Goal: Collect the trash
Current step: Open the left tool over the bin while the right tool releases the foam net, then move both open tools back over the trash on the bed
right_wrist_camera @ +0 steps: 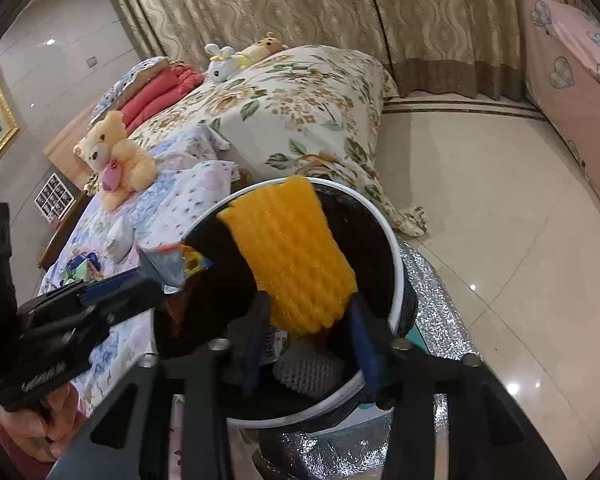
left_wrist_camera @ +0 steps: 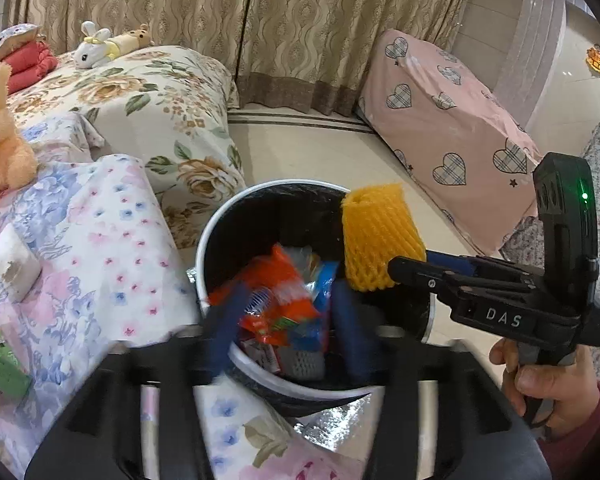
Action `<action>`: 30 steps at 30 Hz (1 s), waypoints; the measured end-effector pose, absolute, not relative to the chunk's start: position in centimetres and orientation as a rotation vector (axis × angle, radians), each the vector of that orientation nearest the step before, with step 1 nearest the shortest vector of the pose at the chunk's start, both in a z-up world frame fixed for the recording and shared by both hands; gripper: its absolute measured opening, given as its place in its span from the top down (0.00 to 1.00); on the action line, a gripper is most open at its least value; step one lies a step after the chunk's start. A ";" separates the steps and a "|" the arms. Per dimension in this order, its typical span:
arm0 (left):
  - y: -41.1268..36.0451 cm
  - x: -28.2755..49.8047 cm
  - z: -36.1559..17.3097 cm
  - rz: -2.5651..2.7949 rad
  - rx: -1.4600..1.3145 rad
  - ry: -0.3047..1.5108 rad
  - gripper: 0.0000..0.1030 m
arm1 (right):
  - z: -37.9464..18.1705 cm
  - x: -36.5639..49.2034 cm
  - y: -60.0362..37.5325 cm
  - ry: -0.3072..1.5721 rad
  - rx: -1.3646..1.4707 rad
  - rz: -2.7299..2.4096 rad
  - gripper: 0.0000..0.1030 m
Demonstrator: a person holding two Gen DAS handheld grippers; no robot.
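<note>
A white-rimmed bin (left_wrist_camera: 204, 240) (right_wrist_camera: 396, 264) with a black liner stands beside the bed. My left gripper (left_wrist_camera: 288, 330) (right_wrist_camera: 148, 280) hangs over its mouth, open, its blue fingers blurred. Between them lies an orange snack wrapper (left_wrist_camera: 284, 292), loose on the trash inside. My right gripper (right_wrist_camera: 310, 344) (left_wrist_camera: 396, 268) reaches in from the right and is shut on the lower end of a yellow foam net (right_wrist_camera: 296, 256) (left_wrist_camera: 380, 236), which stands tilted above the bin's far rim. A grey foam net (right_wrist_camera: 308, 368) (left_wrist_camera: 304, 360) lies in the bin.
A bed with floral covers (left_wrist_camera: 100, 240) lies to the left, bearing plush toys (left_wrist_camera: 0, 148), a white tissue roll (left_wrist_camera: 14, 264) and a green pack (left_wrist_camera: 0, 364). Silver foil matting (right_wrist_camera: 436, 320) lies under the bin. A pink heart-patterned cover (left_wrist_camera: 440, 120) drapes furniture at the right across tiled floor.
</note>
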State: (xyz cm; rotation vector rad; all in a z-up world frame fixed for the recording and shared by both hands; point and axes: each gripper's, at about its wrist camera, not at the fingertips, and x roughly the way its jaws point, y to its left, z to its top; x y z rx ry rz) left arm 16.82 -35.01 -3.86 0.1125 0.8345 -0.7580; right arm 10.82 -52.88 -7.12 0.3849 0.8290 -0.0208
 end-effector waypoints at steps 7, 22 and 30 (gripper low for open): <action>-32.9 16.0 -4.2 -0.737 0.083 0.832 0.36 | -6.8 10.2 -52.8 0.802 0.399 -0.034 0.48; -22.3 13.2 -7.1 -0.500 -0.025 0.859 0.29 | -5.2 8.4 -47.0 0.680 0.427 0.021 0.26; -16.0 11.6 -7.7 -0.362 -0.050 0.840 0.25 | -5.6 9.3 -40.4 0.706 0.368 0.155 0.26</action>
